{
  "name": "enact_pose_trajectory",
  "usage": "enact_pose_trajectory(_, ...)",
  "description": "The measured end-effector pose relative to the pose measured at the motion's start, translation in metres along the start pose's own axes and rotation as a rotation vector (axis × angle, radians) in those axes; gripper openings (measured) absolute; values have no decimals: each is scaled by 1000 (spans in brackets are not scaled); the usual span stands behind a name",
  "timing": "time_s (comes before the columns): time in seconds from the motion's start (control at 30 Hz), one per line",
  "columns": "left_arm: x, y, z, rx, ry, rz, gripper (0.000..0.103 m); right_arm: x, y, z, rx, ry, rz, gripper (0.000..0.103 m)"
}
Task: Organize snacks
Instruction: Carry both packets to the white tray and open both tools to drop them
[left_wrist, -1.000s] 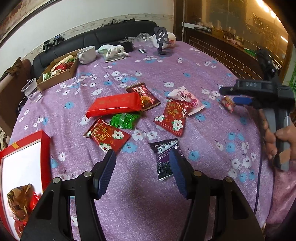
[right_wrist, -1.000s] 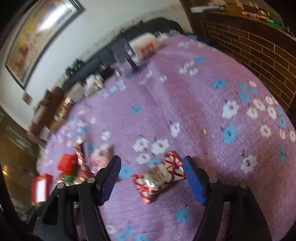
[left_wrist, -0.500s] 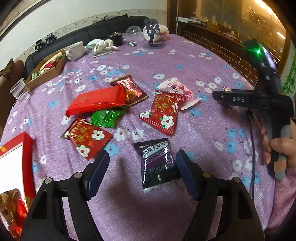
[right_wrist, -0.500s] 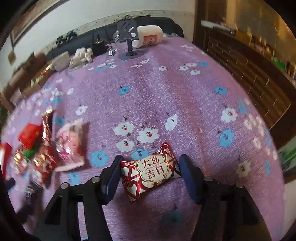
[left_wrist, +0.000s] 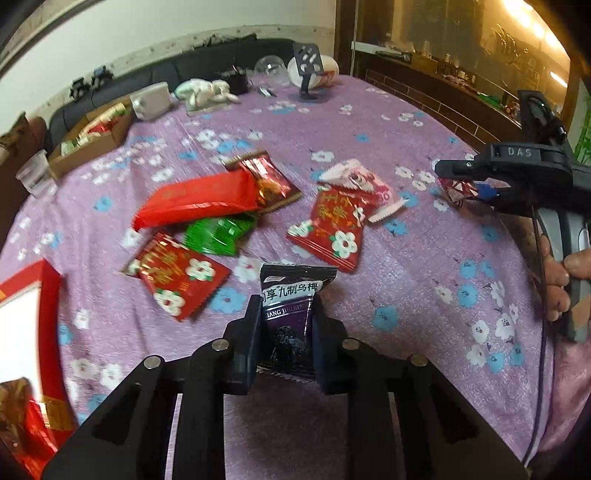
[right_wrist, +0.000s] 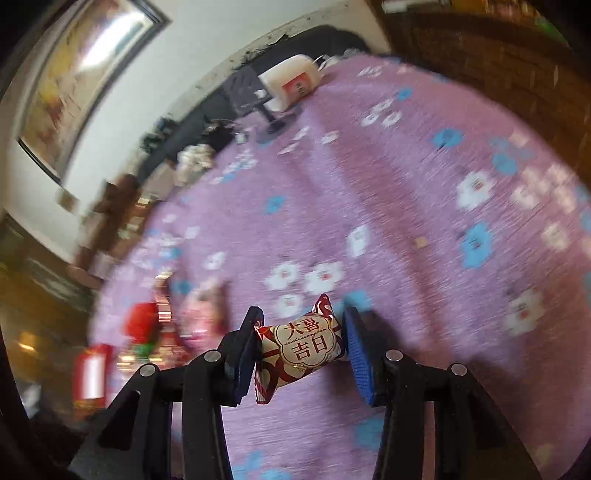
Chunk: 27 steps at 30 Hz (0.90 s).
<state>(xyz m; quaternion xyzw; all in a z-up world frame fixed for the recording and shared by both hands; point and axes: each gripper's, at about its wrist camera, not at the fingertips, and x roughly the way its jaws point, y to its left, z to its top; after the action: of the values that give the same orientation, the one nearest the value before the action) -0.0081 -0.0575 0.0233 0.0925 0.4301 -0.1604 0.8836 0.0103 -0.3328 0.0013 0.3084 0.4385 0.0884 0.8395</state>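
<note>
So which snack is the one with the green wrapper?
Find the purple flowered tablecloth and its pile of snacks. The green packet lies tucked under the long red packet, beside a red flowered packet. It is the only green one.

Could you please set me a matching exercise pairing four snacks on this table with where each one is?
Things:
1. black packet
2. cream candy
3. green packet
4. pink packet

Places:
A. partly under the long red packet
B. in the right claw
C. in the left claw
D. its corner under a red flowered packet

Pairs: 1-C, 2-B, 3-A, 4-D
</note>
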Motion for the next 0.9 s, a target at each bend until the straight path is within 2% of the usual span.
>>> enact_pose_trajectory(0.23, -33, 24, -4, -46, -60, -14, 21, 4, 13, -2, 102, 56, 309, 45)
enact_pose_trajectory(0.33, -49, 41, -10, -83, -80, -2, 21, 9, 34, -6, 92, 85, 381, 45)
enact_pose_trajectory(0.53, -77, 84, -32, -182, -94, 47, 21, 36, 111, -26, -14, 187, 441, 45)
enact_pose_trajectory(0.7, -105, 126, -58, -263, -120, 127, 21, 71, 194, -62, -132, 307, 486, 45)
enact_pose_trajectory(0.9, -135, 180, -91, -362, -153, 246, 21, 101, 277, -103, -245, 411, 528, 44)
